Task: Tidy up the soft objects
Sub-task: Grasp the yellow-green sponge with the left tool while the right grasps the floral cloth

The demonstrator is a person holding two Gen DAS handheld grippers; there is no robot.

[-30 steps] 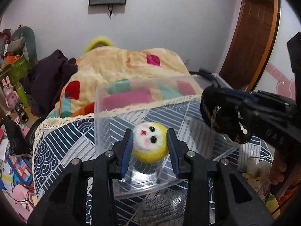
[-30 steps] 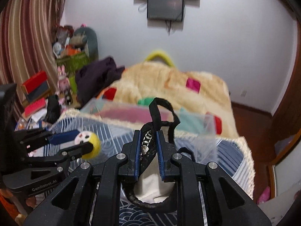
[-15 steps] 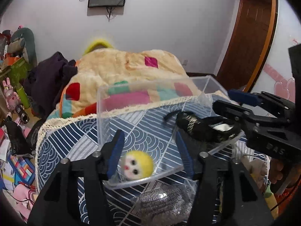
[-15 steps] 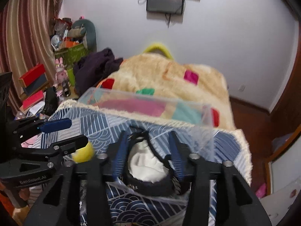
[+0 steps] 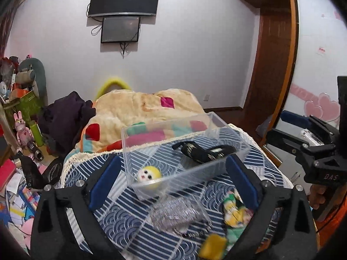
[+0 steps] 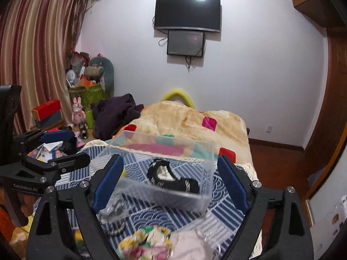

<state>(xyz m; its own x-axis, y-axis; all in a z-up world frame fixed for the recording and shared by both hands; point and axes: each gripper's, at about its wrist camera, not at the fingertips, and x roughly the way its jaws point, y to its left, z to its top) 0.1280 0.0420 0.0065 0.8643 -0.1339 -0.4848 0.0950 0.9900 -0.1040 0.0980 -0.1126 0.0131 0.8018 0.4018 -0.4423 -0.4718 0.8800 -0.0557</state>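
Two soft things already lie in the clear bin [image 5: 219,127] just ahead of both grippers: the yellow felt ball [image 5: 149,176] in its near corner before the left gripper [image 5: 171,182], the black pouch [image 6: 171,178] before the right gripper [image 6: 169,181]. Both grippers hang released and empty. Below them on the bed [image 5: 121,221] wait a silver pouch [image 5: 173,214] and floral cloth [image 6: 147,244], with open room above the bin's rim.

White letters "DAS" stand on the black two-finger right gripper [image 5: 303,130] at three o'clock, and "GenRobot.AI" on the black left gripper [image 6: 65,145] at nine o'clock.
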